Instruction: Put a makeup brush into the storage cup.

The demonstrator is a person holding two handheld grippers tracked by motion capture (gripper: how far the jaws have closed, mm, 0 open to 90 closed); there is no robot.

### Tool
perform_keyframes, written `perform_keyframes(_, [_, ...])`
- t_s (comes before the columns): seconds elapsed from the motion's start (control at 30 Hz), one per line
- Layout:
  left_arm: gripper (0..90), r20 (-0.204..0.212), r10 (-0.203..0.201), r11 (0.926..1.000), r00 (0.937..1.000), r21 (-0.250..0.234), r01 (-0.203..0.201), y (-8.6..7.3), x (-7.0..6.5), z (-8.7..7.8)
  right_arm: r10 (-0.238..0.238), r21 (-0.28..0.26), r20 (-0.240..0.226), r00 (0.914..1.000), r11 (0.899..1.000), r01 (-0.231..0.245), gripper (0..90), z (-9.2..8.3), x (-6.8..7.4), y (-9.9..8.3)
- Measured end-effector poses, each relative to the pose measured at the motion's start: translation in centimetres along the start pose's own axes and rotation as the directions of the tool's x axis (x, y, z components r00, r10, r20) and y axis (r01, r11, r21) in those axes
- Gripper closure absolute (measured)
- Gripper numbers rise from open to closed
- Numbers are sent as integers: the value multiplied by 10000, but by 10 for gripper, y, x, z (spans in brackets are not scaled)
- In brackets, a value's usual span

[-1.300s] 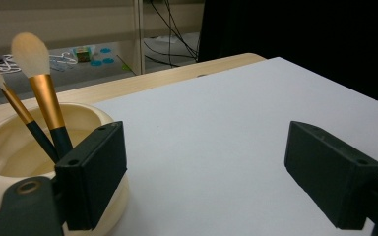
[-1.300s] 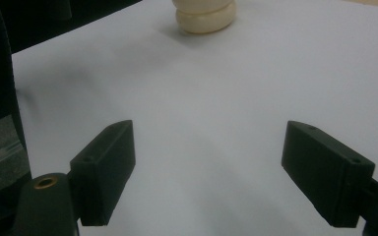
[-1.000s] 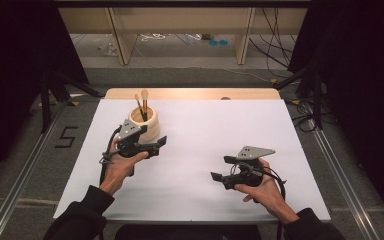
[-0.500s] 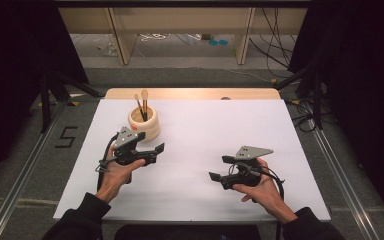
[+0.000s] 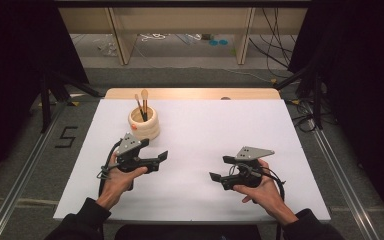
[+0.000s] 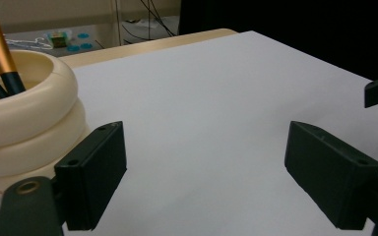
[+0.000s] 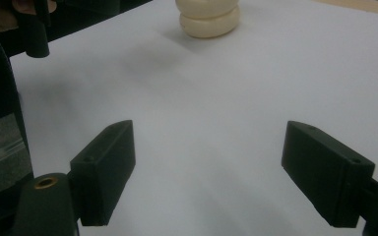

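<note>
The desk (image 5: 195, 93) is a light wooden top, almost wholly covered by a white sheet (image 5: 215, 135) that leaves just a strip of wood bare along the far edge. On the sheet, towards the far left, stands a cream holder (image 5: 143, 123) shaped like two stacked rings, upright, with brushes (image 5: 143, 102) sticking up out of it. A small dark spot (image 5: 225, 98) sits on the bare wooden strip, right of the middle. The sheet lies flat and reaches the desk's near edge.
</note>
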State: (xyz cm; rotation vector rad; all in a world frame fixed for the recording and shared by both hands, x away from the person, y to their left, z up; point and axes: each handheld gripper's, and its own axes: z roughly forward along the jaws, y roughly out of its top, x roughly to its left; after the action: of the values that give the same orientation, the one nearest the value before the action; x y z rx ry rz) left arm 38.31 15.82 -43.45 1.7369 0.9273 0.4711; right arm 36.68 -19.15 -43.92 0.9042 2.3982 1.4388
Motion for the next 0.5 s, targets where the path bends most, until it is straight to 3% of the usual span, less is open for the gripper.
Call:
perform_keyframes(0.4, [158,188,362,9992,9992,169,-365,-8,-14,-3,148,-81,4,9999,9999,-148,197,0,0,1])
perform_keyframes(0.43, [158,236,525,9984,9983,202,-530,-9,-14,-3,147,-84,21,9999,9999,-147,194,0,-1,1])
perform_keyframes(0.5, [158,199,440,9987,9988,267,-445,-11,-16,-3,173,-111,45,9998,9998,-173,178,0,-1,1])
